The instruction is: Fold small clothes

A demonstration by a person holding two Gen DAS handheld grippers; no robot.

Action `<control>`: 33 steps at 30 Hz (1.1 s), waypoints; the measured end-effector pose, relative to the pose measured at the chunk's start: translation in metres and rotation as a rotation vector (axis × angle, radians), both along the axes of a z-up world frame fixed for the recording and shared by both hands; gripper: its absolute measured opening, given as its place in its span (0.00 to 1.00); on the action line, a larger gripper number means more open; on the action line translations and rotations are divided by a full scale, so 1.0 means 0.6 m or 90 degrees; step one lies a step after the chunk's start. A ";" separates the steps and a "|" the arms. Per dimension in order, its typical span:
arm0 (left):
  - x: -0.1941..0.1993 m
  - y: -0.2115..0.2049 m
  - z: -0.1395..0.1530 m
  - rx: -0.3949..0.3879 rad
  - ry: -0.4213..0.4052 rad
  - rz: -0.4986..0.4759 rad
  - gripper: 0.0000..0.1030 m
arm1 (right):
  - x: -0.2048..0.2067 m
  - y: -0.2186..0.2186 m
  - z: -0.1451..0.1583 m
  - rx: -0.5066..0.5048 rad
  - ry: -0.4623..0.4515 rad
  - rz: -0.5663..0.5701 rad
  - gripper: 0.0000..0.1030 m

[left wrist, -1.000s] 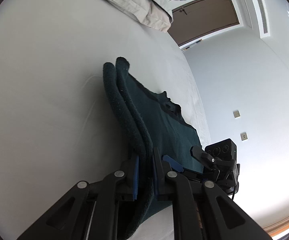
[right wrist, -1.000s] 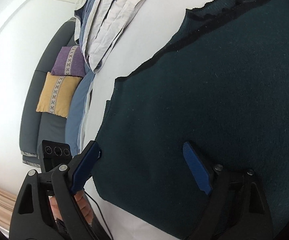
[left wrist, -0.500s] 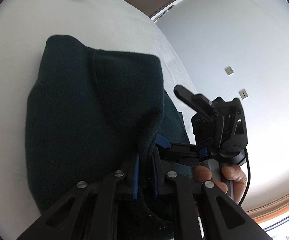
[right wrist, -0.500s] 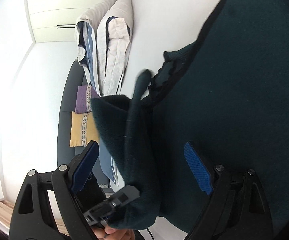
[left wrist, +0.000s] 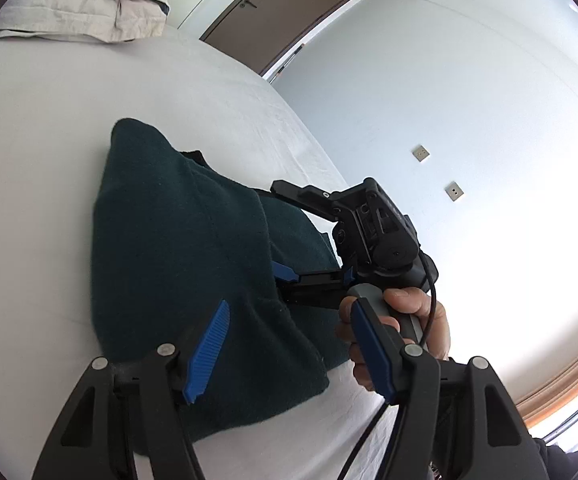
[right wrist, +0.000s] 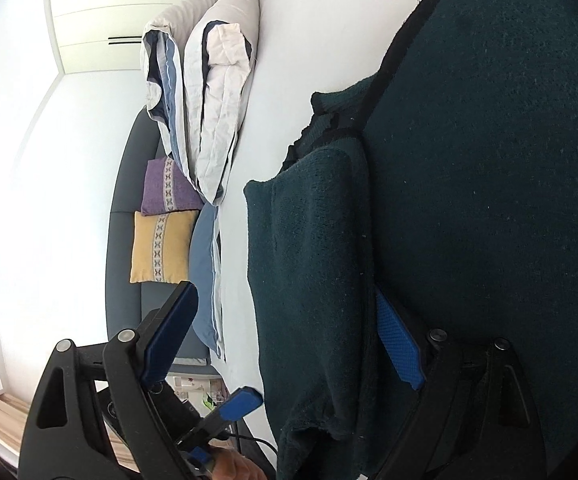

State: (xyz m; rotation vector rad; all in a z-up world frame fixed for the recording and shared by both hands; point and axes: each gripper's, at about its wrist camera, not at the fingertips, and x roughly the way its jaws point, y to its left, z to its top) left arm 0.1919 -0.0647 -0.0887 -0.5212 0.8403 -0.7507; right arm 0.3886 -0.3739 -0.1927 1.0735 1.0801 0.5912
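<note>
Both of my claws stand spread. Nearest in my left wrist view, the left gripper [left wrist: 289, 340] has just been opening its jaws; the dark green knitted garment [left wrist: 177, 264] lies under and beyond them, and no pad presses it. A folded flap of that garment lies over its body on the white bed sheet [left wrist: 41, 160]. At 3 o'clock a hand [left wrist: 405, 320] holds the right gripper [right wrist: 285, 336], whose right blue pad touches the cloth while the left one is clear of it. Farther off, at 11 o'clock, lies a pale grey folded duvet [left wrist: 85, 4], and at 12 o'clock a brown door [left wrist: 285, 12]. My right view shows a yellow cushion [right wrist: 161, 248] and a purple cushion [right wrist: 169, 188] at 9 o'clock.
</note>
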 end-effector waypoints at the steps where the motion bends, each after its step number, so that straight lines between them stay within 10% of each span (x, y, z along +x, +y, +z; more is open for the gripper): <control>1: -0.011 0.009 0.000 0.015 -0.007 0.002 0.63 | -0.001 0.001 0.002 -0.006 0.001 0.005 0.83; 10: -0.017 0.030 -0.028 0.060 0.007 0.010 0.61 | -0.037 0.042 0.013 -0.106 0.031 0.065 0.73; 15: -0.015 0.008 -0.024 0.068 0.009 0.008 0.61 | -0.045 0.055 0.016 -0.216 0.050 0.077 0.13; 33: 0.045 -0.083 0.025 0.129 -0.057 -0.039 0.61 | -0.082 -0.115 0.127 -0.379 -0.009 0.023 0.11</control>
